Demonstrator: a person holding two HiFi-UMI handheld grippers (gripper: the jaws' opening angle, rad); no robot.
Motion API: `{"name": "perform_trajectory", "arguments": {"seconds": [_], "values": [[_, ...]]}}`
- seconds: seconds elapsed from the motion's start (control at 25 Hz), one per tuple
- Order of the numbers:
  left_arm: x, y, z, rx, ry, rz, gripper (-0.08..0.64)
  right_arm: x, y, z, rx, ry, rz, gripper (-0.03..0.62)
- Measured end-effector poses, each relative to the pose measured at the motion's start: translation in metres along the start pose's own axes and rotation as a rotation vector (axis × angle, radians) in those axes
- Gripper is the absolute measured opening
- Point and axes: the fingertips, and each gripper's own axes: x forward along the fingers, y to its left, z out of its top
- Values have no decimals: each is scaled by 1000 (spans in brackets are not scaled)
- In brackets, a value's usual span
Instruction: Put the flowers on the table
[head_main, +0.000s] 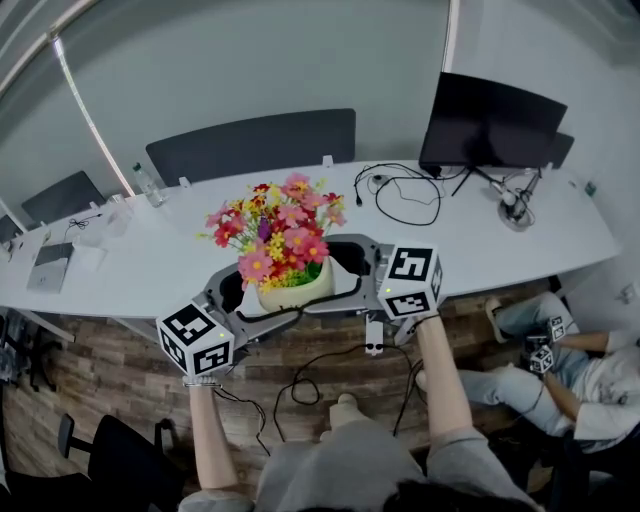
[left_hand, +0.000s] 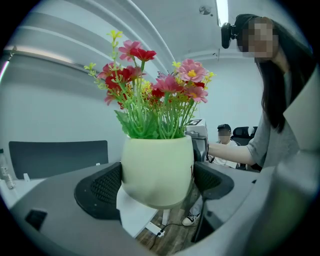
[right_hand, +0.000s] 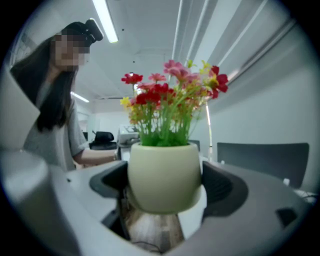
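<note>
A cream round pot (head_main: 296, 287) of pink, red and yellow flowers (head_main: 283, 232) hangs in the air over the front edge of the long white table (head_main: 140, 275). My left gripper (head_main: 264, 297) is shut on the pot from the left, and my right gripper (head_main: 336, 272) is shut on it from the right. In the left gripper view the pot (left_hand: 157, 170) sits clamped between the dark pads (left_hand: 102, 187) of the left gripper (left_hand: 157, 184), with table edge and floor below. The right gripper view shows the pot (right_hand: 165, 175) held the same way in the right gripper (right_hand: 165, 184).
A black monitor (head_main: 490, 120) and looped cables (head_main: 405, 195) lie on the table's right part. A water bottle (head_main: 148, 185) and a grey laptop (head_main: 50, 266) are on its left. Dark chairs (head_main: 250, 140) stand behind it. A seated person (head_main: 560, 370) is at the right, over wooden floor.
</note>
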Motion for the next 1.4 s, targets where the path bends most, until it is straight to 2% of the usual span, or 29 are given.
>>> {"name": "perform_trajectory", "arguments": {"seconds": [0.76, 1.12, 1.4], "values": [[26, 81, -18, -36, 31, 99, 453, 30, -82, -18, 5, 26, 104, 448], [37, 114, -38, -65, 61, 137, 453, 45, -114, -38, 28, 35, 149, 448], [42, 140, -62, -77, 73, 132, 451, 61, -138, -61, 50, 35, 146, 448]]}}
